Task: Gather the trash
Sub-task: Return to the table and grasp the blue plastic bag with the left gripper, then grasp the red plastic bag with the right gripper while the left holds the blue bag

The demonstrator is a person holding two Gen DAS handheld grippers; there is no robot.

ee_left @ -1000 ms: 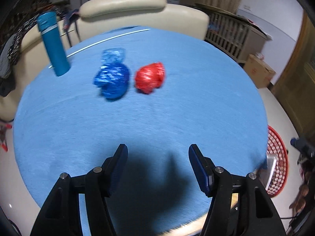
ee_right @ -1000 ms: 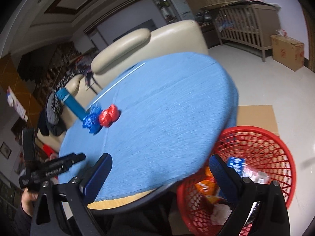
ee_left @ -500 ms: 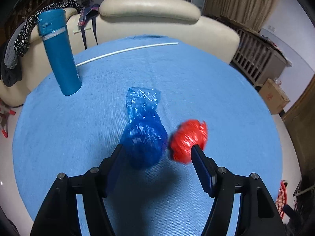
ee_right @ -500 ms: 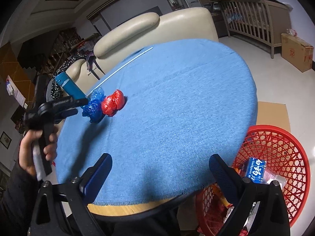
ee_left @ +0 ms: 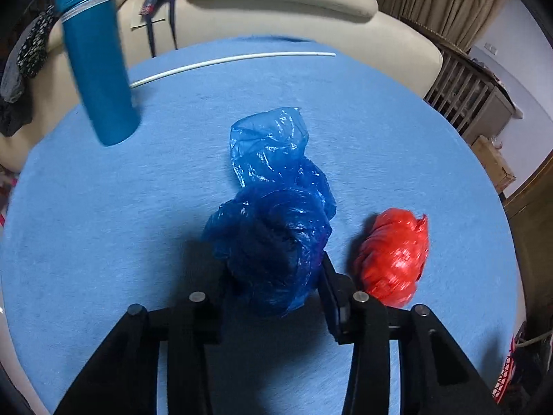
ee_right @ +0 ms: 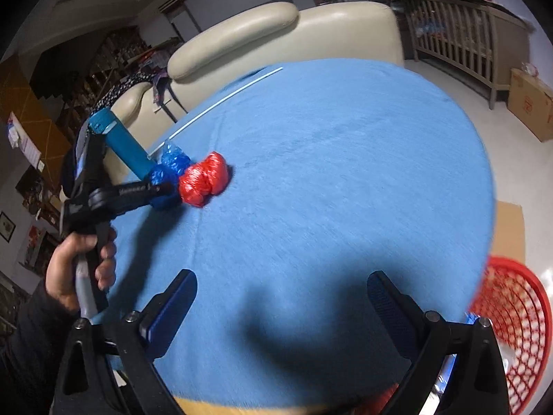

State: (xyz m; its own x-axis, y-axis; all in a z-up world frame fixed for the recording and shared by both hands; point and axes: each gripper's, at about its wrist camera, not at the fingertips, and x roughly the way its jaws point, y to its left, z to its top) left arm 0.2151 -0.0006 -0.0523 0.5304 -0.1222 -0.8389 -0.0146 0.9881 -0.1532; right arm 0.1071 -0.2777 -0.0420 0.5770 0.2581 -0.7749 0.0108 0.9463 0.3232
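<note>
My left gripper [ee_left: 276, 276] has its jaws either side of the crumpled blue plastic bag [ee_left: 276, 214], which lies toward the far left of the bench [ee_right: 345, 173]; they look pressed into it, though I cannot tell for sure that they have bitten. I judge the bag light, soft and slick, so it will crush and may slide out; the dense knotted lump low down is the place to hold, not the loose thin tail on the far side. The red bag [ee_left: 394, 256] sits just beside it on its right, near enough to snag. My right gripper [ee_right: 280, 311] hangs spread apart and empty over the near edge. The blue cloth looks grippy; a teal bottle [ee_left: 96, 55] stands toward the far-left edge, a thin white rod [ee_left: 228, 60] along the far edge, a red basket [ee_right: 518, 328] on the floor below the near-right edge, a cream sofa [ee_right: 276, 34] beyond
</note>
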